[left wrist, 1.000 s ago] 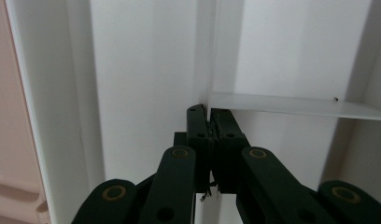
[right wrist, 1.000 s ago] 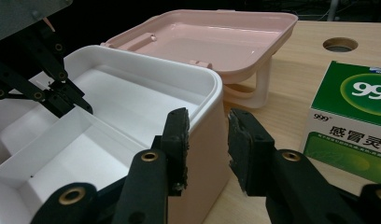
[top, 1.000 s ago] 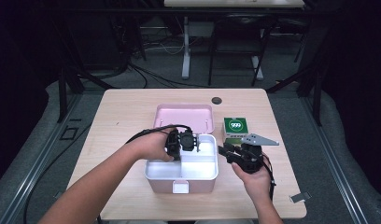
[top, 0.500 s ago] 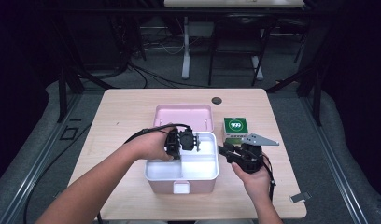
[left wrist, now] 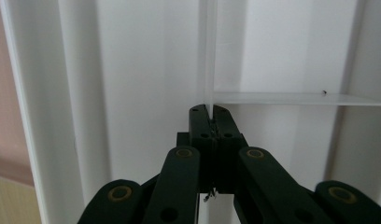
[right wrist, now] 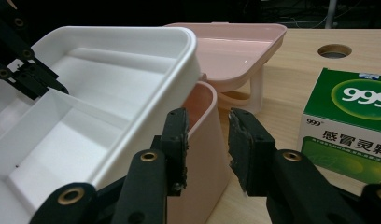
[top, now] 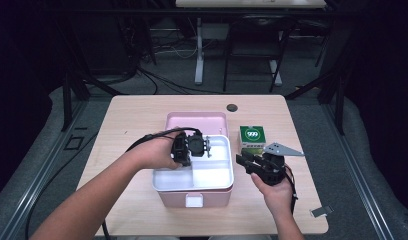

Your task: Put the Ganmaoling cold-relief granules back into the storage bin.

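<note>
1. Tabletop [top: 132,120]: wood, carries all.
2. Pink box [top: 192,196] at centre, pink lid [top: 196,121] lying at its 12 o'clock.
3. White tray [top: 212,172] riding in box top, tilted, partly lifted; likely light, rigid, smooth plastic, slippery; thin divider or rim best for pinching.
4. Green carton [top: 252,136] at 3 o'clock of tray, near.
5. Left claw [left wrist: 210,122] clamped tight on tray's divider wall, tray directly below it.
6. Right claw [right wrist: 207,140] half-spread, holding nothing, straddling box's right rim; tray at its 10 o'clock.
</note>
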The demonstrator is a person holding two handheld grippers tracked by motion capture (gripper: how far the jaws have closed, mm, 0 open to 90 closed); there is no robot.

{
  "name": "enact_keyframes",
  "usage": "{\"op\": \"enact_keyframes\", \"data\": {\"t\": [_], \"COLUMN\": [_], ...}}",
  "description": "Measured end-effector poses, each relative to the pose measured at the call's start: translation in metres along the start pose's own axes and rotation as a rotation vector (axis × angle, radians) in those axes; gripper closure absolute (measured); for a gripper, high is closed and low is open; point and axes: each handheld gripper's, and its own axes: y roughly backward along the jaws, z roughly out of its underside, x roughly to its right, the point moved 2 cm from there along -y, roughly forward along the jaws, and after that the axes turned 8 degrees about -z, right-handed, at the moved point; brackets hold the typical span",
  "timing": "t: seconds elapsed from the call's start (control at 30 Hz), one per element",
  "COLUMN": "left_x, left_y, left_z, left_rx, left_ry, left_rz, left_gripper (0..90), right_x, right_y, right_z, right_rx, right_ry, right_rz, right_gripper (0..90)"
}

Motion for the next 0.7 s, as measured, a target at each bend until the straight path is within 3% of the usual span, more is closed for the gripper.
{"op": "enact_keyframes", "data": {"t": [0.1,0.27,0.3,0.33,0.53,0.7], "left_x": [-0.004,-0.015,-0.020,-0.020,-0.034,-0.038], "left_y": [0.006,0.015,0.018,0.018,0.018,0.014], "left_z": [0.012,0.042,0.056,0.056,0.104,0.135], "left_rx": [-0.001,0.009,0.016,0.016,0.002,-0.024], "left_ry": [0.036,0.135,0.204,0.204,0.445,0.591], "left_rz": [0.000,-0.009,-0.008,-0.008,-0.022,-0.016], "left_gripper": [89.2,89.2,89.2,89.2,89.3,89.3], "right_x": [0.001,0.001,0.001,0.001,0.001,0.000], "right_y": [0.001,0.004,0.004,0.004,0.001,0.001], "right_z": [-0.001,-0.001,-0.001,-0.001,-0.001,0.000], "right_rx": [0.012,0.000,0.000,0.000,0.008,-0.012], "right_ry": [0.003,0.003,0.001,0.001,0.005,0.007], "right_rz": [0.009,0.009,0.010,0.010,0.019,0.025], "right_gripper": [67.1,67.1,67.0,67.0,66.5,66.5]}}
